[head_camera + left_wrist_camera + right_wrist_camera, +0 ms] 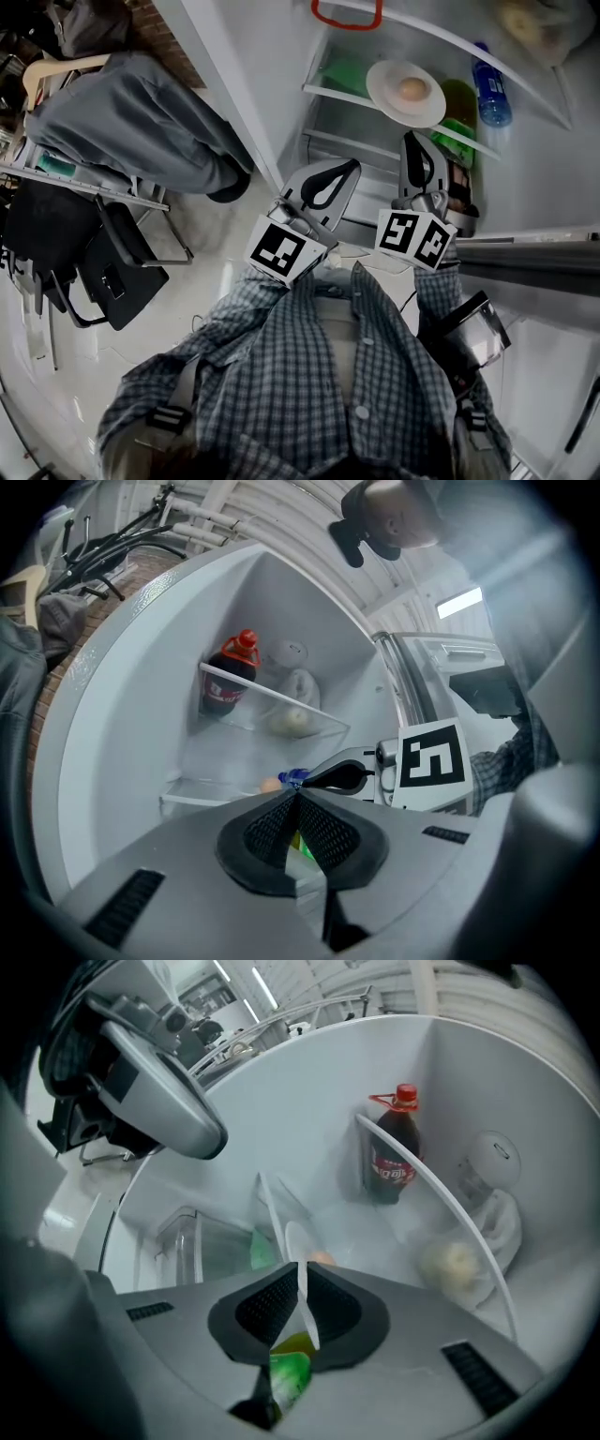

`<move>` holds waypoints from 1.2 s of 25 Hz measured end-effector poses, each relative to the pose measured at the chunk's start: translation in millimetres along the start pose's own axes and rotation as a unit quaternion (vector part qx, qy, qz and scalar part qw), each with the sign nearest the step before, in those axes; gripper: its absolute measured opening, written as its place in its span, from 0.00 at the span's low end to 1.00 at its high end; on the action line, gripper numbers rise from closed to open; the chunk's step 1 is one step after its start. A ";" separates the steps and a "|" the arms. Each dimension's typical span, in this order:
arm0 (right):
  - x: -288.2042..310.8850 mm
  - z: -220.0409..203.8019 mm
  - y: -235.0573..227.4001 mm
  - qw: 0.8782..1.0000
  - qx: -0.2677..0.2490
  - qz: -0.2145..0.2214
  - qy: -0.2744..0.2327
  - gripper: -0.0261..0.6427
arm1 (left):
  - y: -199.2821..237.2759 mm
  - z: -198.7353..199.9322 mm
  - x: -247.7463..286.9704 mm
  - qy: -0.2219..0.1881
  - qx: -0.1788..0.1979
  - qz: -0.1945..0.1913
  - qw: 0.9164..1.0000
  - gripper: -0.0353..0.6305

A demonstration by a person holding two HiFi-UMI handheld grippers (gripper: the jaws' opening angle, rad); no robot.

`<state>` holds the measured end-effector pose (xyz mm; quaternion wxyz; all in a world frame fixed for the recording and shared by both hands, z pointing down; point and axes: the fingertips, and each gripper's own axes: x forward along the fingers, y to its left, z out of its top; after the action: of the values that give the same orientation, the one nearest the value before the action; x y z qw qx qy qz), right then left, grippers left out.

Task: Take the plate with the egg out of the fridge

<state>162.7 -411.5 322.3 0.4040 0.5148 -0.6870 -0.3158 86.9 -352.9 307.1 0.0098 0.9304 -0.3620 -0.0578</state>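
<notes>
A white plate (386, 79) with a brown egg (411, 89) rests on a glass shelf inside the open fridge. My right gripper (410, 140) points up at the plate's near rim with its jaws shut, its tips just short of the rim. In the right gripper view the plate (293, 1239) stands edge-on straight beyond the shut right gripper (302, 1266), the egg (322, 1258) beside it. My left gripper (353, 166), also shut and empty, hangs lower and to the left of the plate. The left gripper view shows its shut tips (296, 795) and the egg (270, 784) beyond them.
A blue-capped bottle (490, 92) and a green packet (457, 105) sit right of the plate. A cola bottle (394, 1155) and a bagged round food (454, 1266) stand on the shelf above. The fridge door edge (534, 255) juts in at right. A chair with a grey coat (131, 122) stands left.
</notes>
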 end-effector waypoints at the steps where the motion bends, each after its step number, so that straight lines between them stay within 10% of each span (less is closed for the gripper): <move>1: 4.2 -2.2 -0.3 1.000 -0.013 0.000 0.004 0.08 | 1.4 -1.9 1.8 0.001 0.000 0.002 1.000 0.06; 30: 27.0 -8.3 3.1 0.987 -0.155 0.027 0.033 0.08 | 12.4 0.4 14.9 -0.005 -0.037 0.018 0.999 0.06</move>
<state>164.8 -436.7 335.1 0.5095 0.4371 -0.6301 -0.3902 89.4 -372.0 306.0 0.0436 0.9225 -0.3758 -0.0759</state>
